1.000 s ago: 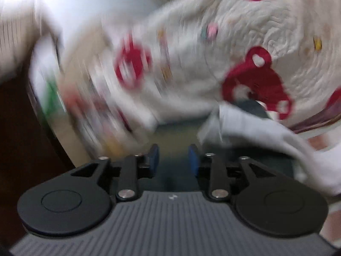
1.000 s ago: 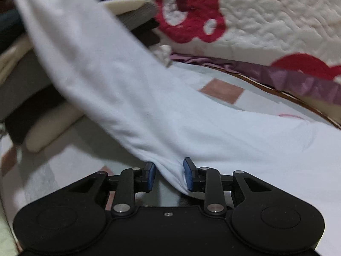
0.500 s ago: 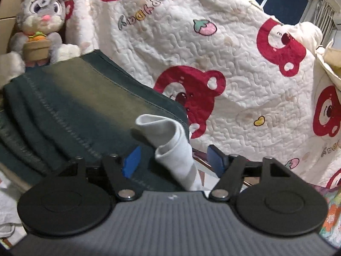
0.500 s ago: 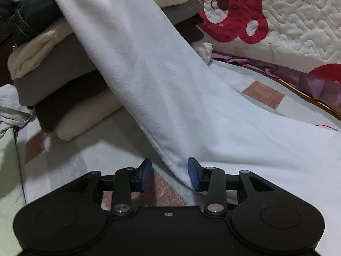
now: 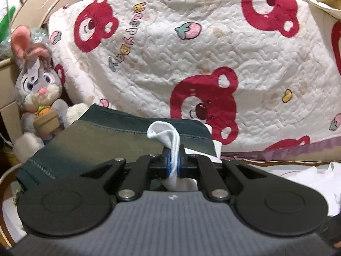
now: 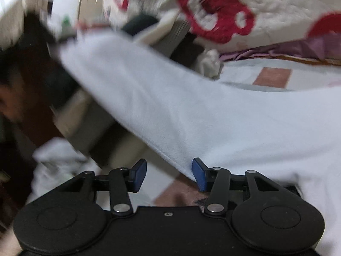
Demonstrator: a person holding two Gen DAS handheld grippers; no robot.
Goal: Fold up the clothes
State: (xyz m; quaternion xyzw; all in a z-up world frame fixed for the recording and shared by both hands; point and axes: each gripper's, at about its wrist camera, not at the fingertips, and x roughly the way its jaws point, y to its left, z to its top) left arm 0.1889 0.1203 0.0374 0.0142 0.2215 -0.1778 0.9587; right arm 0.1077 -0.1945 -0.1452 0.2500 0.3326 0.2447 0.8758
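The left gripper [image 5: 173,164] is clamped on a curl of the soft white fleece garment [image 5: 168,136]. Only its view shows the folded dark-green cloth [image 5: 106,140] and, at ten o'clock, a grey plush rabbit [image 5: 38,85]. The right gripper [image 6: 169,173], jaws apart, shows the garment [image 6: 213,117] spread from twelve to three.

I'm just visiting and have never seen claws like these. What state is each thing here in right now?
left claw: shut on a white garment edge.
right claw: open, holding nothing.
white garment: unfolded, draped from the pile down over the bed.
dark green garment: folded, lying flat.
plush rabbit: sitting upright.
bear quilt: draped behind.
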